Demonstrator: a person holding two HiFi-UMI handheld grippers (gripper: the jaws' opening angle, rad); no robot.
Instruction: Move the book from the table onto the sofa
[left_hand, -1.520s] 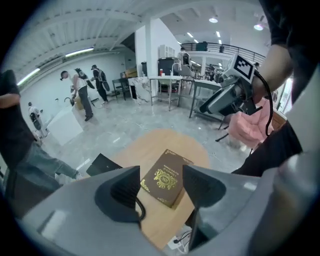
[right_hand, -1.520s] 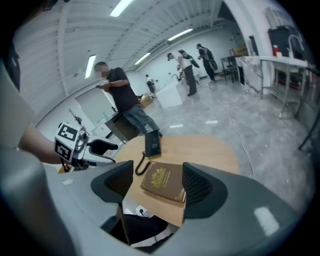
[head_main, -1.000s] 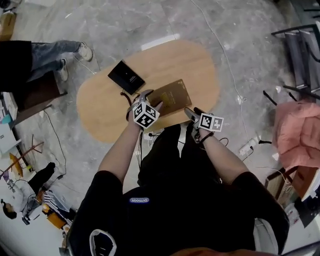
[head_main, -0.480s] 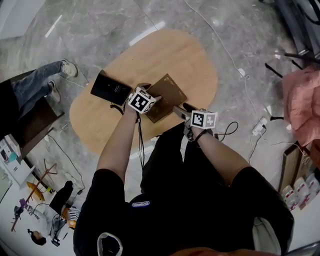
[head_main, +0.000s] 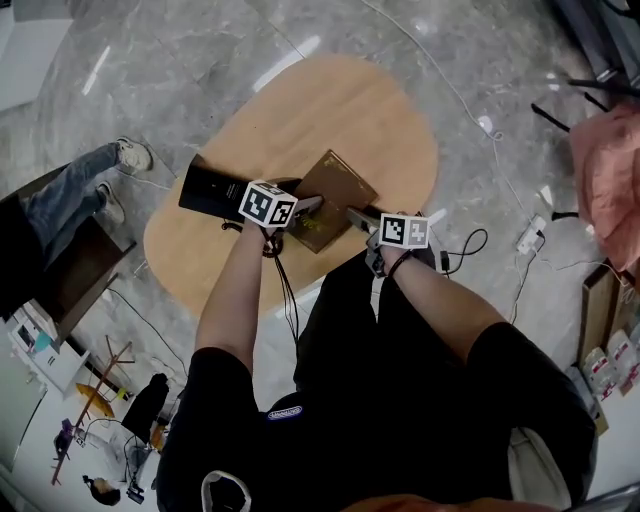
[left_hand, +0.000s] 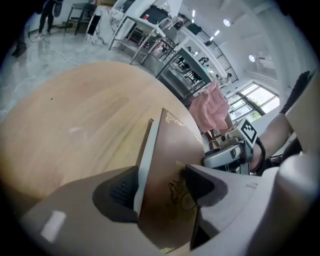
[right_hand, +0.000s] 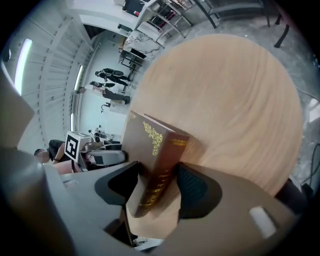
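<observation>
Once part-closed, right gripper (right_hand: 160, 191) on book (right_hand: 146, 150).

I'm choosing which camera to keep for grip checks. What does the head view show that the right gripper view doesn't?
Only the head view: a flat black object lying on the table beside the brown book. Only the right gripper view: the book's gold-printed spine pinched by the right gripper, whose fingers have just been closing onto it. Both: the brown book, the wooden table and the left gripper.
</observation>
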